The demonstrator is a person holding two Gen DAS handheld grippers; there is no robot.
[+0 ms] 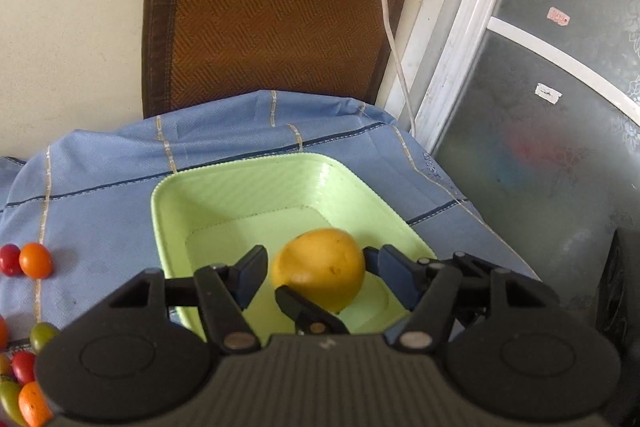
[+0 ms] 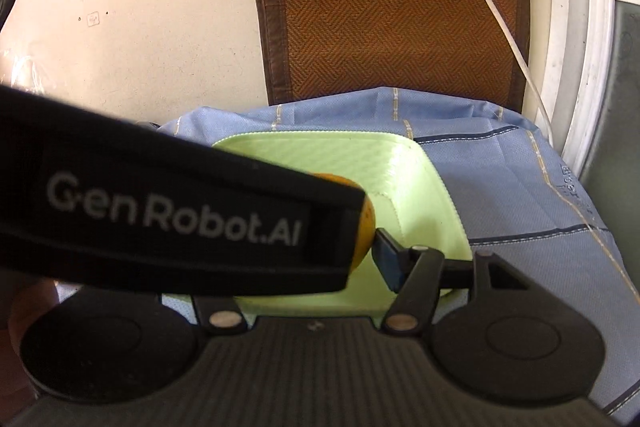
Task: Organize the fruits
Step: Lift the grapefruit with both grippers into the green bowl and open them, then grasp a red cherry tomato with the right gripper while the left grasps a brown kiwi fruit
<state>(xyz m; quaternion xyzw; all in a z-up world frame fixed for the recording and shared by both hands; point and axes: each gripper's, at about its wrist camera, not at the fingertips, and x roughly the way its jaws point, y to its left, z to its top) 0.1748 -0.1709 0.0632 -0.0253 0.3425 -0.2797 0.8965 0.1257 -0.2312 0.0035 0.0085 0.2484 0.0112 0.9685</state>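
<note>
A yellow fruit (image 1: 320, 269) sits low inside the pale green tray (image 1: 240, 171) on a blue cloth. My left gripper (image 1: 316, 263) straddles it: the right pad (image 1: 389, 267) is at the fruit's side, while a small gap separates the left pad (image 1: 250, 283) from it. A black finger (image 1: 304, 307) from below lies against the fruit's near side. In the right wrist view, my right gripper (image 2: 320, 243) has its right pad (image 2: 387, 253) touching the fruit (image 2: 367, 223). Its left finger is hidden behind a black strap (image 2: 180, 211). The tray rim (image 2: 320, 141) shows beyond.
Small red, orange and green tomatoes (image 1: 36, 259) lie on the blue cloth (image 1: 100, 195) left of the tray, with more at the lower left (image 1: 24, 379). A brown woven mat (image 1: 272, 7) leans on the wall behind. A white cable (image 1: 384, 7) and a frosted glass door (image 1: 540, 107) are on the right.
</note>
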